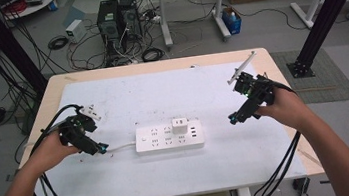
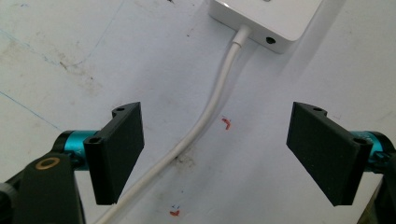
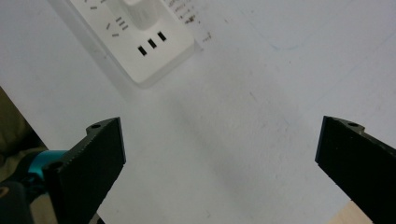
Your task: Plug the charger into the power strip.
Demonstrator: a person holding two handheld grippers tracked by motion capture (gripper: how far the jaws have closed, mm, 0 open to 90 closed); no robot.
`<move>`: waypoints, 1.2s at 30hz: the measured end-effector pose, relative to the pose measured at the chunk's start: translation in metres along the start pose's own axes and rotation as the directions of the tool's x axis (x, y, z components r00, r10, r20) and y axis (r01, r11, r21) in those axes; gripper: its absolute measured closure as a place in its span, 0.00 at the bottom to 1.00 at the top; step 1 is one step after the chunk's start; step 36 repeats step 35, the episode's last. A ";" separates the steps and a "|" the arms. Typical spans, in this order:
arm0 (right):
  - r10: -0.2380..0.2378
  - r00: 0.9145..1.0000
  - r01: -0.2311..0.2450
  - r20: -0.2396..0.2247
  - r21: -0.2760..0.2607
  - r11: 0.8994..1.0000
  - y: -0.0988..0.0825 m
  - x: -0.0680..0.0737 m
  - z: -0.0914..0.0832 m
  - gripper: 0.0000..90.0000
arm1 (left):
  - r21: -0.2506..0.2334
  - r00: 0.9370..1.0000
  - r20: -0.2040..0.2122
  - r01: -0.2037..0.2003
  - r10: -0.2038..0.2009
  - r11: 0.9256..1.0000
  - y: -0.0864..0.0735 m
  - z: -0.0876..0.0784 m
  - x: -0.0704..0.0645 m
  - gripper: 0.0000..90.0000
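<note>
Flat white rectangular power strip (image 1: 168, 137)

The left gripper (image 2: 215, 154) is hanging wide apart over the white cable (image 2: 212, 109) running to the power strip (image 2: 275, 18) on the tabletop (image 2: 70, 56).

The room is lit brightly and evenly. Soft shadows are cast on the white counter (image 1: 171, 169). The strip (image 3: 135, 42) is blurred and washed out.

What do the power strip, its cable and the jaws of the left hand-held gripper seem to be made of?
Power strip: probably hard, smooth white plastic, judging by its crisp moulded edges.
Cable: likely flexible rubber or vinyl sheathing, since it curves.
Left hand-held gripper jaws: matte black plastic, perhaps 3D-printed; the finish is dull.
</note>
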State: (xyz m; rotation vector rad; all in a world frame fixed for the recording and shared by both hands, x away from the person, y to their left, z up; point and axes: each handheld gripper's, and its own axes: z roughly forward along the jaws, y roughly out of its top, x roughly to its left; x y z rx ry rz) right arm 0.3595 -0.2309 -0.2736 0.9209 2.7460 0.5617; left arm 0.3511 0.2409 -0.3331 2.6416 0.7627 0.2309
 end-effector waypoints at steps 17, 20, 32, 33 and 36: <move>0.054 0.999 -0.054 0.004 0.000 0.999 -0.037 -0.001 0.008 0.01 | -0.018 1.000 -0.015 0.018 -0.018 1.000 -0.006 0.002 0.000 0.21; 0.060 0.998 -0.060 0.006 -0.006 0.998 -0.037 0.000 0.009 0.01 | -0.025 1.000 -0.017 0.024 -0.024 0.999 -0.008 0.003 0.000 0.21; 0.071 0.997 -0.071 0.008 -0.015 0.997 -0.042 0.001 0.012 0.01 | -0.030 0.999 -0.028 0.041 -0.042 0.999 -0.012 0.003 0.000 0.21; 0.078 0.997 -0.078 0.006 -0.017 0.997 -0.043 0.002 0.013 0.01 | -0.030 0.999 -0.028 0.040 -0.041 0.999 -0.012 0.003 0.000 0.21; 0.079 0.997 -0.079 0.004 -0.018 0.997 -0.045 0.001 0.014 0.01 | -0.030 0.999 -0.029 0.043 -0.044 0.999 -0.012 0.003 0.000 0.21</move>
